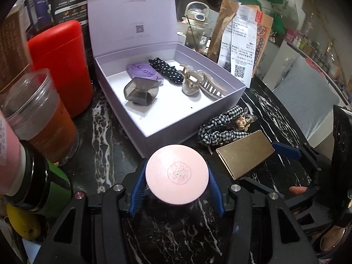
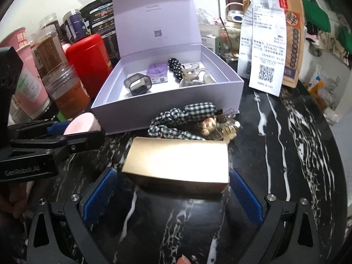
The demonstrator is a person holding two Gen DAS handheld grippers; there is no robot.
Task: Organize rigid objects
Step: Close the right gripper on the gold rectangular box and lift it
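My left gripper (image 1: 176,182) is shut on a round pink compact (image 1: 176,174), held just in front of the open lilac box (image 1: 193,118); it also shows in the right wrist view (image 2: 82,123). The box holds a smoky grey clip (image 1: 140,92), a purple case (image 1: 143,71), a polka-dot clip (image 1: 167,70) and a clear claw clip (image 1: 198,81). My right gripper (image 2: 173,194) is open, its blue pads either side of a gold box (image 2: 178,165) lying on the black marble table (image 2: 275,154). A checked scrunchie (image 2: 182,118) lies between the gold box and the lilac box.
A red canister (image 1: 63,66), clear jars (image 1: 41,114) and a pink cup (image 2: 24,72) crowd the left. A paper bag with receipts (image 2: 268,39) and a glass pot (image 1: 197,28) stand behind the box. A small bear hair clip (image 2: 220,125) lies by the scrunchie.
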